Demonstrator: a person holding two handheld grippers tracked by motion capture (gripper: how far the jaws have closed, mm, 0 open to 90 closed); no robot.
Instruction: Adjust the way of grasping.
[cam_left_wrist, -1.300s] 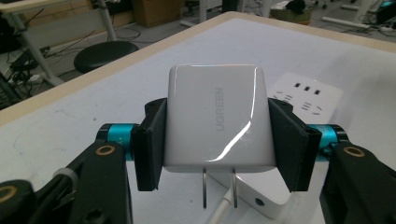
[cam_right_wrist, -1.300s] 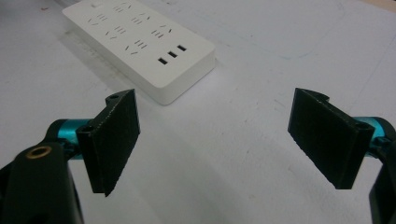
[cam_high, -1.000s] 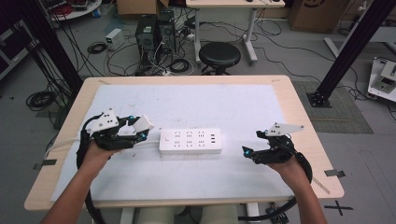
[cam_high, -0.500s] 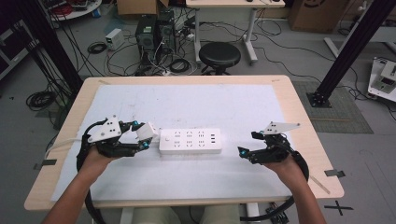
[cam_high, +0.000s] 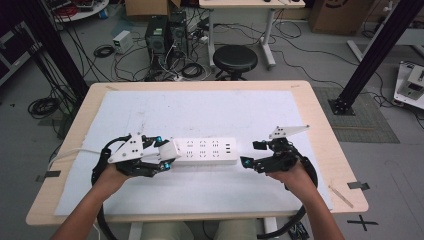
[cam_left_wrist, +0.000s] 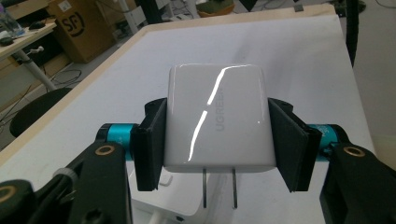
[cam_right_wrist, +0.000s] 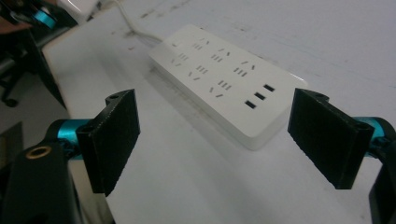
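Left tongs (cam_left_wrist: 215, 135) are pinching a white charger (cam_left_wrist: 217, 121), prongs down, over the left end of the power strip (cam_high: 205, 151). Right tongs (cam_right_wrist: 229, 140) are standing spread, empty, just right of the strip on the tabletop (cam_high: 200, 107).

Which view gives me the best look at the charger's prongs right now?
The left gripper view: the white charger sits clamped between the left gripper's jaws, both prongs plainly pointing down. The high view shows it as a small white block over the power strip's left end, prongs unreadable.

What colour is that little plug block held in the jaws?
Glossy white plug block with two metal prongs; clearest in the left gripper view.
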